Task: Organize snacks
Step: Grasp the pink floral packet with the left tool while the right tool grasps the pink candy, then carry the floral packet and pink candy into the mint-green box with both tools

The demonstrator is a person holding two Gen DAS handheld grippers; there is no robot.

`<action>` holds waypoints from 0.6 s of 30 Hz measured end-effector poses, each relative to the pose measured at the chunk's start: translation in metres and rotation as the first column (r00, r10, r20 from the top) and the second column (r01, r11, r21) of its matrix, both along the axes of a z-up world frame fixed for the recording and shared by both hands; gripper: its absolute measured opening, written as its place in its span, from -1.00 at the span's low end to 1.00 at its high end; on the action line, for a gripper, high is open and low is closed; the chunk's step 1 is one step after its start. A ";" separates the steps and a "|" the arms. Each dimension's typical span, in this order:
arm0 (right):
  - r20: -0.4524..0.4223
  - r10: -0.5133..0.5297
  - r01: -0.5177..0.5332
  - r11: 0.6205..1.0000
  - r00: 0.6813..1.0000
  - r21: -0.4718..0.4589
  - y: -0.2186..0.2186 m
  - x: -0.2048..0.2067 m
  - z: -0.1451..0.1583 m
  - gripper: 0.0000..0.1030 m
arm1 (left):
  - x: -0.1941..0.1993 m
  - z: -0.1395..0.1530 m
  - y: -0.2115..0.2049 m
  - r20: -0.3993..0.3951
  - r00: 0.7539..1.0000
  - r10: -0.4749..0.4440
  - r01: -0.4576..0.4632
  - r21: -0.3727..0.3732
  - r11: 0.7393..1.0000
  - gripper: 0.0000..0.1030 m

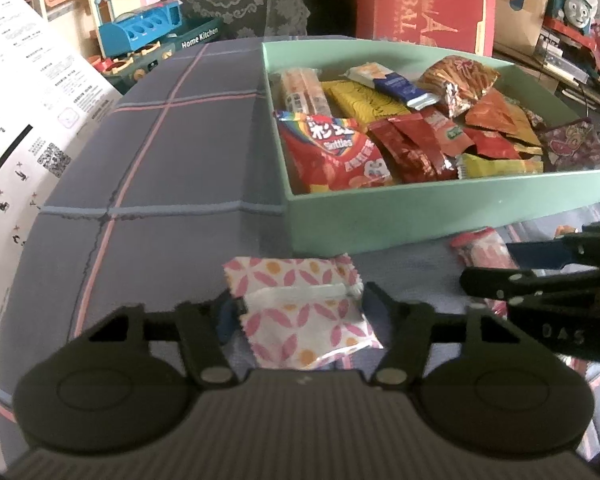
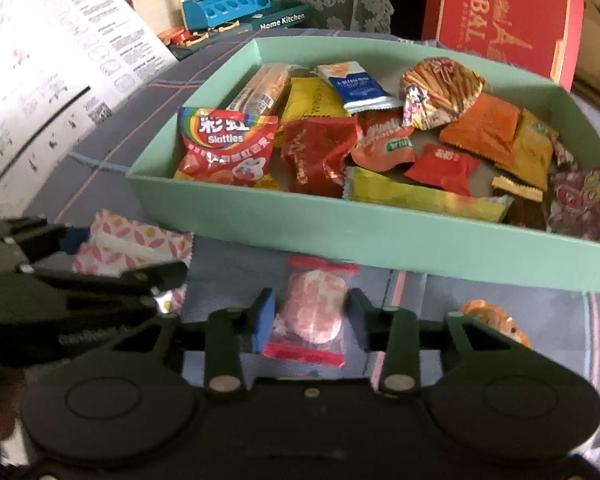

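The left hand-held gripper (image 1: 302, 312) is straddling a white packet (image 1: 300, 312) printed with pink petals and orange dots. The packet is lying on the plaid cloth (image 1: 160, 168), just in front of the green box (image 1: 420, 216). Both pads are sitting at the packet's edges, but whether they are squeezing it cannot be told.

The right hand-held gripper (image 2: 310, 320) is straddling a clear candy wrapper (image 2: 312, 316) with red ends and a pink round sweet inside. The left blue pad (image 2: 262, 326) is touching the wrapper; the right pad is standing just off it, so the jaws are sitting spread and nothing is being held. This candy is lying on the cloth too, near the box's front wall. An orange snack (image 2: 496, 320) is peeking out behind the right finger, also outside the box.

Inside the box, a Skittles bag (image 2: 224, 144) is resting in the front-left corner. Beside it are lying red packets (image 2: 316, 152), a yellow bar (image 2: 424, 192), a blue-and-white biscuit pack (image 2: 356, 84), a stick-snack bag (image 2: 440, 88) and orange sachets (image 2: 480, 128). A purple packet (image 2: 584, 200) is sitting at the right end.

Behind the table, a red carton (image 2: 500, 20) and a toy kitchen (image 1: 140, 28) are standing.
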State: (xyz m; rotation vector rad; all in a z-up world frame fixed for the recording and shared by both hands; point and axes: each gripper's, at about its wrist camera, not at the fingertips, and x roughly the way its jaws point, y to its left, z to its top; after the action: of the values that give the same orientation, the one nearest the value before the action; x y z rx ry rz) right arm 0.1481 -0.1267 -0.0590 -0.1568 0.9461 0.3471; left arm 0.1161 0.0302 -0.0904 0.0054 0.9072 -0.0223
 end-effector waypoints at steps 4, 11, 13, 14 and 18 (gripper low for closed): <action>0.002 -0.004 0.004 1.000 1.000 0.002 -0.002 0.000 0.001 -0.39 | -0.002 0.002 0.002 -0.002 1.000 0.004 -0.004 -0.020 1.000 -0.20; -0.022 -0.017 0.017 0.999 1.000 0.032 -0.009 -0.005 0.003 -0.43 | -0.009 0.006 0.009 -0.021 0.999 0.036 -0.038 -0.089 0.995 -0.45; -0.025 -0.017 0.018 0.999 1.000 0.040 -0.010 -0.008 0.004 -0.44 | -0.011 0.007 0.010 -0.023 0.999 0.037 -0.039 -0.099 0.994 -0.49; -0.026 -0.016 0.017 0.999 1.000 0.045 -0.011 -0.010 0.005 -0.44 | -0.013 0.008 0.010 -0.020 0.999 0.036 -0.038 -0.097 0.995 -0.53; -0.019 -0.019 0.020 0.998 1.000 0.062 -0.015 -0.014 0.011 -0.44 | -0.021 0.015 0.006 0.000 1.000 0.031 -0.031 -0.093 0.995 -0.64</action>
State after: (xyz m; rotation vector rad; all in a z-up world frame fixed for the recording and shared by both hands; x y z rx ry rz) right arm 0.1338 -0.1421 -0.0482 -0.0880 0.9532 0.3599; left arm 0.0950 0.0360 -0.0752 -0.0953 0.9035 -0.0354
